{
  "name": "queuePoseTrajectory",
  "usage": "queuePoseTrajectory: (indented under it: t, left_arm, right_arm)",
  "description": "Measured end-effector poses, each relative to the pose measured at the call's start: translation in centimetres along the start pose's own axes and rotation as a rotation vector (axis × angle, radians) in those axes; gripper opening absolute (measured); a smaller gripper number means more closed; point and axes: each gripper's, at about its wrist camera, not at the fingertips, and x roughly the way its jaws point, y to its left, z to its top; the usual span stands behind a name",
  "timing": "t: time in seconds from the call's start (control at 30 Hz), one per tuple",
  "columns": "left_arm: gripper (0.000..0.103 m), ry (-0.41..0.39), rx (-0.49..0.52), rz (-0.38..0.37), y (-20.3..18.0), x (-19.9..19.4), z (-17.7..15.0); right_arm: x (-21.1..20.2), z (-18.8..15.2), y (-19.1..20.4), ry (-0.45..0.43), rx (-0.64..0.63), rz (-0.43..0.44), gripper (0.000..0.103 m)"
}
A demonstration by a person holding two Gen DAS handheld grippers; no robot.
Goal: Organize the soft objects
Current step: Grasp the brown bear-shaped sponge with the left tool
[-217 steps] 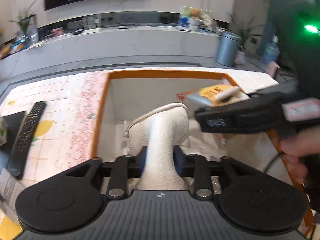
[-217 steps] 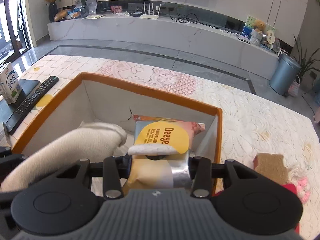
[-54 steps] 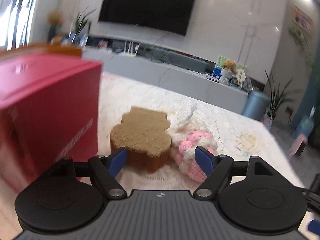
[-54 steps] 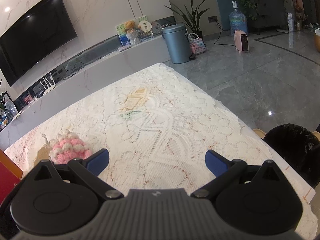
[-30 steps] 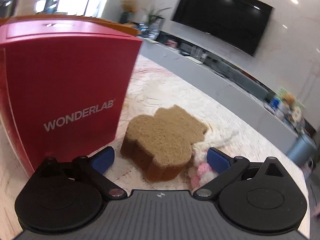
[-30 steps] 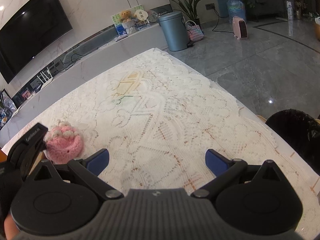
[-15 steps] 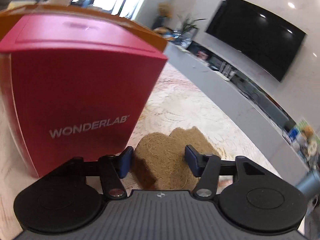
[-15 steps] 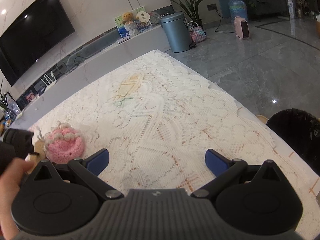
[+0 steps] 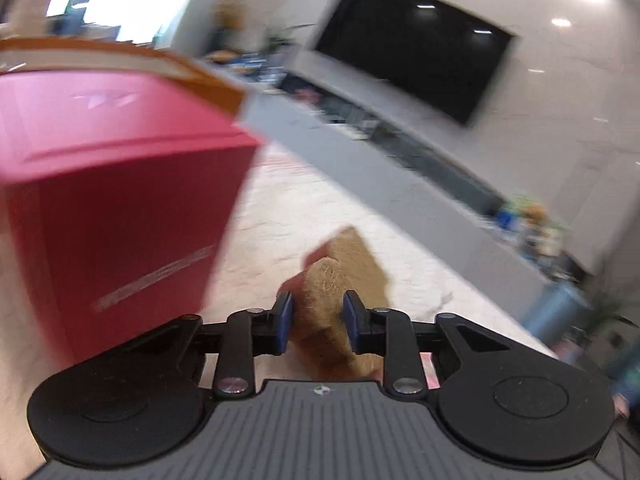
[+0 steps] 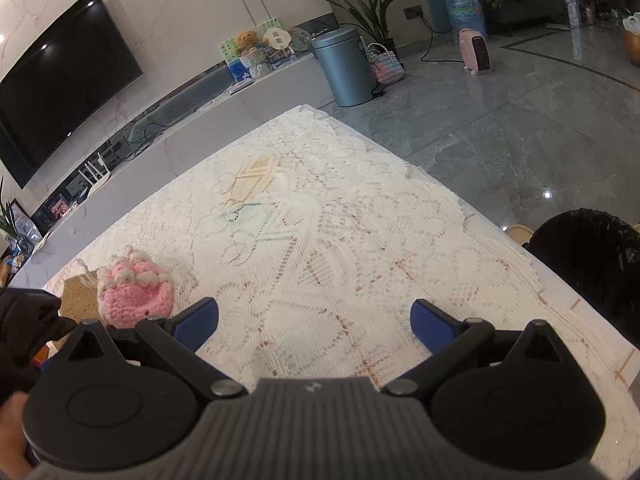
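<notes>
— The blue fingers (image 9: 283, 320) of the left gripper (image 9: 316, 318) have just been closing; they now pinch the brown loofah sponge (image 9: 340, 276), low in the middle of the left wrist frame, beside the red box (image 9: 116, 208).

— And the right gripper (image 10: 314, 320)?

— Spread wide over the lace-covered bench (image 10: 328, 248), holding nothing. The pink crocheted pouch (image 10: 136, 292) lies at the lower left of that frame, just beside the sponge.
</notes>
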Motion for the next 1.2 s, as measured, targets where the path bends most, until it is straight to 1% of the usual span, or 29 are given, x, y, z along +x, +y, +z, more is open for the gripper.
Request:
queuePoseTrajectory:
  t: [0.1, 0.17, 0.2, 0.23, 0.27, 0.3, 0.33, 0.37, 0.4, 0.43, 0.53, 0.6, 0.63, 0.7, 0.77, 0.83, 0.87, 0.9, 0.93, 1.0, 1.03, 1.1, 1.13, 1.2]
  left_arm:
    - [0.03, -0.009, 0.066, -0.09, -1.0, 0.4, 0.2]
    - [0.032, -0.006, 0.082, -0.111, -1.5, 1.0, 0.1]
    - [0.035, 0.012, 0.078, -0.11, -1.5, 1.5, 0.0]
    - [0.05, 0.039, 0.069, -0.117, -1.5, 2.1, -0.2]
    - [0.062, 0.076, 0.054, -0.118, -1.3, 2.9, -0.2]
    - [0.084, 0.115, 0.034, -0.104, -1.0, 3.6, -0.3]
    - [0.096, 0.15, 0.015, -0.08, -0.6, 4.1, -0.5]
    - [0.098, 0.176, -0.005, -0.066, -0.3, 4.6, -0.6]
    - [0.098, 0.178, -0.015, -0.081, 0.0, 4.7, -0.7]
    - [0.098, 0.173, -0.002, -0.092, -0.1, 5.0, -0.6]
    - [0.101, 0.192, 0.096, -0.145, -0.9, 6.3, -0.8]
    - [0.103, 0.179, 0.22, -0.152, -2.1, 6.6, -1.4]
    - [0.103, 0.194, 0.23, -0.164, -2.5, 6.8, -1.5]
    - [0.103, 0.21, 0.245, -0.189, -3.0, 7.2, -1.7]
    - [0.103, 0.211, 0.262, -0.176, -3.5, 7.0, -1.9]
    - [0.103, 0.205, 0.263, -0.169, -3.5, 6.7, -1.9]
    - [0.102, 0.197, 0.256, -0.164, -3.4, 6.5, -1.8]
    - [0.088, 0.182, 0.246, -0.151, -3.1, 6.2, -1.6]
    - [0.087, 0.173, 0.238, -0.152, -3.0, 6.1, -1.6]
    - [0.085, 0.187, 0.229, -0.19, -2.5, 6.0, -1.4]
    - [0.084, 0.183, 0.228, -0.192, -2.0, 5.7, -1.2]
    - [0.084, 0.14, 0.229, -0.196, -1.4, 4.8, -0.7]
    - [0.084, 0.114, 0.233, -0.191, -1.2, 4.1, -0.4]
    - [0.084, 0.09, 0.242, -0.188, -0.7, 2.8, 0.1]
  right_arm:
    - [-0.2, 0.0, 0.1, -0.002, 0.008, 0.003, 0.1]
    - [-0.3, 0.0, 0.0, -0.002, 0.015, 0.015, 0.1]
    - [-0.2, 0.0, 0.0, -0.001, 0.017, 0.019, 0.1]
    - [-0.2, 0.0, -0.1, 0.0, 0.019, 0.022, 0.1]
    - [-0.2, 0.0, -0.2, 0.001, 0.021, 0.023, 0.1]
    - [-0.2, 0.0, -0.2, 0.003, 0.024, 0.021, 0.1]
    - [-0.1, 0.0, -0.3, 0.006, 0.028, 0.018, 0.1]
    - [0.0, -0.1, -0.4, 0.006, 0.029, 0.02, 0.1]
    - [0.0, -0.1, -0.5, 0.002, 0.026, 0.025, 0.1]
    - [0.0, -0.1, -0.5, 0.002, 0.024, 0.029, 0.1]
    - [0.1, 0.0, -0.5, -0.007, 0.027, 0.031, 0.1]
    - [0.2, -0.1, -0.4, -0.008, 0.022, 0.026, 0.1]
    - [0.2, -0.1, -0.3, -0.006, 0.014, 0.023, 0.1]
    - [0.3, -0.1, 0.0, -0.006, -0.003, 0.014, 0.1]
    - [0.4, 0.0, 0.2, -0.003, -0.005, 0.006, 0.1]
    - [0.4, 0.1, 0.4, 0.005, -0.005, 0.03, 0.1]
    - [0.3, 0.2, 0.5, -0.009, -0.012, 0.05, 0.1]
    - [0.1, 0.3, 0.9, -0.035, -0.027, 0.063, 0.1]
    - [-0.1, 0.4, 1.3, -0.06, -0.049, 0.069, 0.1]
    - [-0.3, 0.5, 2.3, -0.087, -0.106, 0.082, 0.1]
    - [-0.5, 0.4, 2.8, -0.101, -0.133, 0.095, 0.1]
    - [-0.6, 0.2, 3.6, -0.121, -0.172, 0.136, 0.1]
    - [-0.5, 0.1, 3.9, -0.123, -0.177, 0.157, 0.1]
    - [0.0, -0.1, 4.6, -0.124, -0.167, 0.181, 0.1]
